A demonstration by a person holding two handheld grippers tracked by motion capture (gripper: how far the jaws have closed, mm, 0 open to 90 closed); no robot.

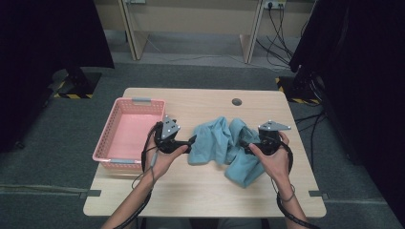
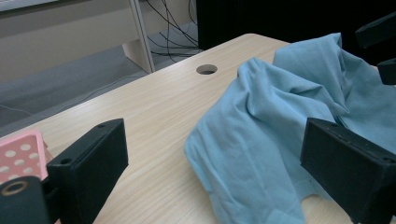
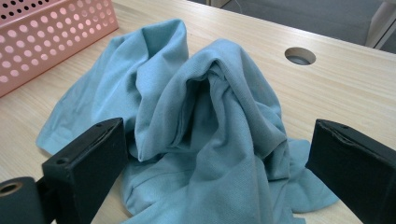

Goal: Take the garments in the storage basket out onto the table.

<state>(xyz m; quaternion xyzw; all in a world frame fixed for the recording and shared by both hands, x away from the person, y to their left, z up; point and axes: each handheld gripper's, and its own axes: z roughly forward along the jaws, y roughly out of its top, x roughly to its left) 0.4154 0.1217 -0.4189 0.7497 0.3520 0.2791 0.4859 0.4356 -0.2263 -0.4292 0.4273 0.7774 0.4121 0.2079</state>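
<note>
Nearest, the left gripper [image 2: 212,163] is held with its two black jaws spread wide, nothing clamped between them; the near edge of a light blue cloth [image 2: 280,130] is seen between the jaws in the left gripper view, though whether it is touched cannot be told. Likewise, the right gripper [image 3: 215,163] is kept wide open, and the crumpled cloth [image 3: 205,126] is framed between its jaws, with no grip made on it. From the high view, the left gripper [image 1: 188,141] is seen at the cloth's left edge and the right gripper [image 1: 244,145] at its right side, each held in a hand [image 1: 165,157], with cables trailing down along the forearms. The cloth [image 1: 215,140] is heaped in soft, rumpled folds near the middle of the table [image 1: 200,191], a fine knitted weave being visible up close. A light wood-grain top is shown, with a round cable hole [image 1: 237,101] near the far edge. A pink plastic basket [image 1: 125,129], rectangular and perforated with small round holes, is set on the left side of the table, just beside the left gripper. Beyond the table, grey carpet, pale wooden furniture legs, black cables and dark curtains at both sides are seen.
</note>
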